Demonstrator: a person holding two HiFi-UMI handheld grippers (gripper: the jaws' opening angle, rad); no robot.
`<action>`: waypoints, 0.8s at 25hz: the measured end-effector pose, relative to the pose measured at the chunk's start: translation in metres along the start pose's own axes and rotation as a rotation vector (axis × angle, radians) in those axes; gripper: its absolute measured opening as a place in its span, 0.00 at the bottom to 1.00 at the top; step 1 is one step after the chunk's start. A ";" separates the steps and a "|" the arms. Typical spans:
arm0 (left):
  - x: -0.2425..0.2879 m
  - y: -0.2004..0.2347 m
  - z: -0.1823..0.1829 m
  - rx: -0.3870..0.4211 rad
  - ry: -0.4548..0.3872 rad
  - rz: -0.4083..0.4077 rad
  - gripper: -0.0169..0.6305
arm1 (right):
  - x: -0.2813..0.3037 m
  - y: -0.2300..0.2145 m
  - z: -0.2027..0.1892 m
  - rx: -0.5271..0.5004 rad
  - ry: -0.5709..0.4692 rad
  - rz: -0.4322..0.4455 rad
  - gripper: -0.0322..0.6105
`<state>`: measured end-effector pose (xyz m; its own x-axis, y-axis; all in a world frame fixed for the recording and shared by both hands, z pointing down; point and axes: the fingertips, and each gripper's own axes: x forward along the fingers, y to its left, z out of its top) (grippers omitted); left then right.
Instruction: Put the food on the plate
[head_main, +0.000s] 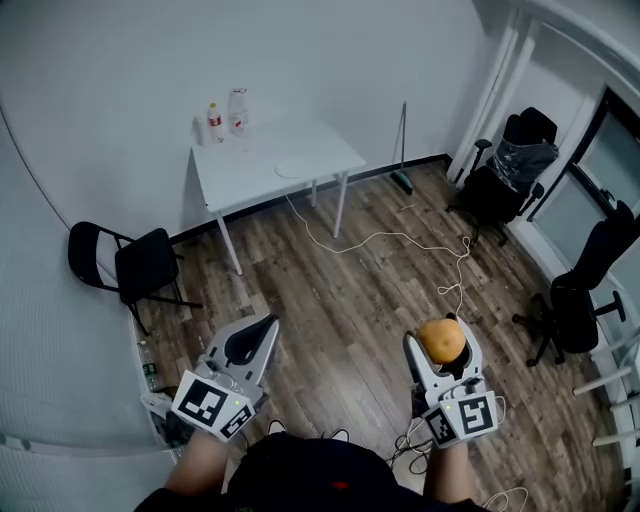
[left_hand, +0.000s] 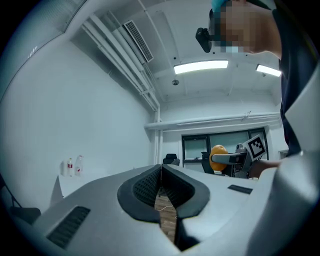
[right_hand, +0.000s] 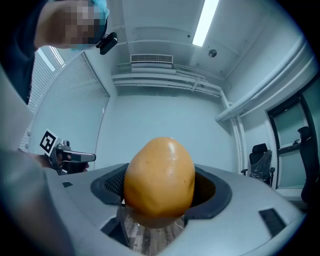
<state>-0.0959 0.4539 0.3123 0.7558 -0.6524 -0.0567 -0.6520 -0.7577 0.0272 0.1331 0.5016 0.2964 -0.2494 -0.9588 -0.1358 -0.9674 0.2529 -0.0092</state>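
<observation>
An orange fruit (head_main: 441, 340) sits between the jaws of my right gripper (head_main: 440, 336), which is shut on it and held above the wooden floor. The right gripper view shows the fruit (right_hand: 160, 182) filling the gap between both pads. My left gripper (head_main: 262, 328) is shut and empty, level with the right one; its jaws meet with nothing between them (left_hand: 161, 169). A white plate (head_main: 297, 167) lies on the white table (head_main: 255, 175) far ahead across the room. From the left gripper view the fruit (left_hand: 218, 156) appears in the right gripper (left_hand: 235, 159).
Two bottles (head_main: 226, 115) stand at the table's back left corner. A black folding chair (head_main: 135, 265) is on the left by the wall. Office chairs (head_main: 510, 170) (head_main: 588, 290) stand on the right. A white cable (head_main: 400, 240) runs over the floor, and a broom (head_main: 403, 150) leans behind the table.
</observation>
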 end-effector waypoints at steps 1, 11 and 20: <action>0.001 -0.002 -0.002 -0.001 0.003 0.002 0.06 | -0.001 -0.001 0.000 0.009 -0.007 0.007 0.60; 0.038 -0.059 -0.021 0.008 0.047 -0.006 0.06 | -0.029 -0.056 -0.024 0.062 0.019 0.032 0.60; 0.069 -0.079 -0.040 0.018 0.109 0.021 0.06 | -0.023 -0.096 -0.048 0.107 0.028 0.076 0.60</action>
<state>0.0101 0.4676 0.3465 0.7433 -0.6669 0.0529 -0.6682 -0.7439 0.0097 0.2298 0.4935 0.3482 -0.3240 -0.9394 -0.1123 -0.9361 0.3355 -0.1055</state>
